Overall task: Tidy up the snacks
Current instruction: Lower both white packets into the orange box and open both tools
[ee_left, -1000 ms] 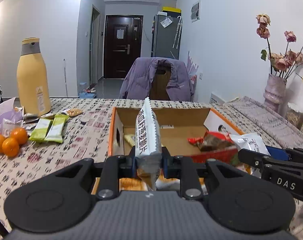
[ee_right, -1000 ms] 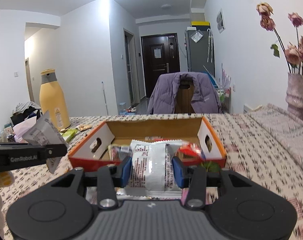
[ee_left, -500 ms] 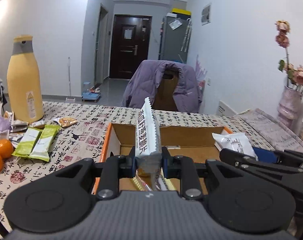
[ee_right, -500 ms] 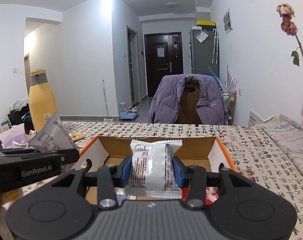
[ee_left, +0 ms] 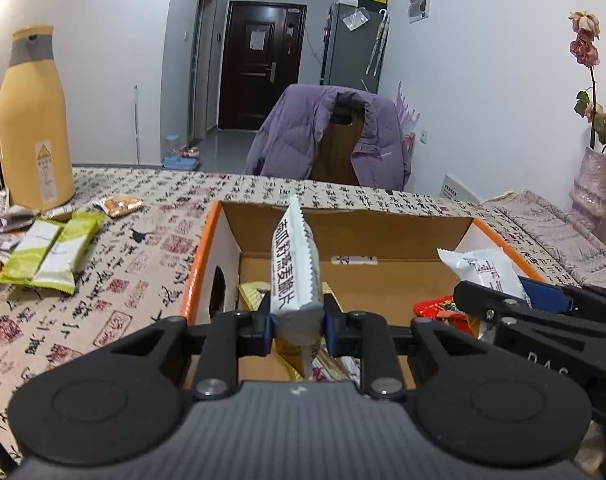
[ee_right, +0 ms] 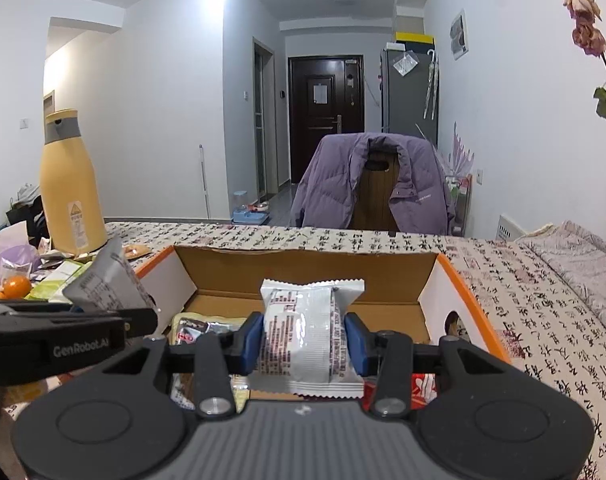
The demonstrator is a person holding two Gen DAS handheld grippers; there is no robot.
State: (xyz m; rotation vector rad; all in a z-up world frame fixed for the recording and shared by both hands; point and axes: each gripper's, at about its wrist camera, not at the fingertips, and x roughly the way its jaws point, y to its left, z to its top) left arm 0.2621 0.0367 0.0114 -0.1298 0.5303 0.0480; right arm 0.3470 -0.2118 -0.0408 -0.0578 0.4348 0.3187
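Observation:
An open cardboard box with orange edges (ee_left: 343, 220) (ee_right: 303, 264) sits on the patterned tablecloth and holds several snack packets. My left gripper (ee_left: 297, 318) is shut on a white snack packet with black characters (ee_left: 295, 264), held upright over the box's left part. My right gripper (ee_right: 305, 338) is shut on a white packet with red print (ee_right: 307, 336), held over the box's near part. The right gripper and its packet (ee_left: 483, 272) show at the right of the left wrist view. The left gripper and its packet (ee_right: 103, 280) show at the left of the right wrist view.
Two green packets (ee_left: 51, 252), a small orange-brown packet (ee_left: 121, 204), tangerines (ee_right: 15, 286) and a tall yellow bottle (ee_left: 33, 120) lie left of the box. A chair with a purple jacket (ee_right: 375, 184) stands behind the table. A vase of flowers (ee_left: 595, 184) is at the right.
Both grippers have moved forward and sit over the box with their packets still held. The box looks nearer and larger in both views.

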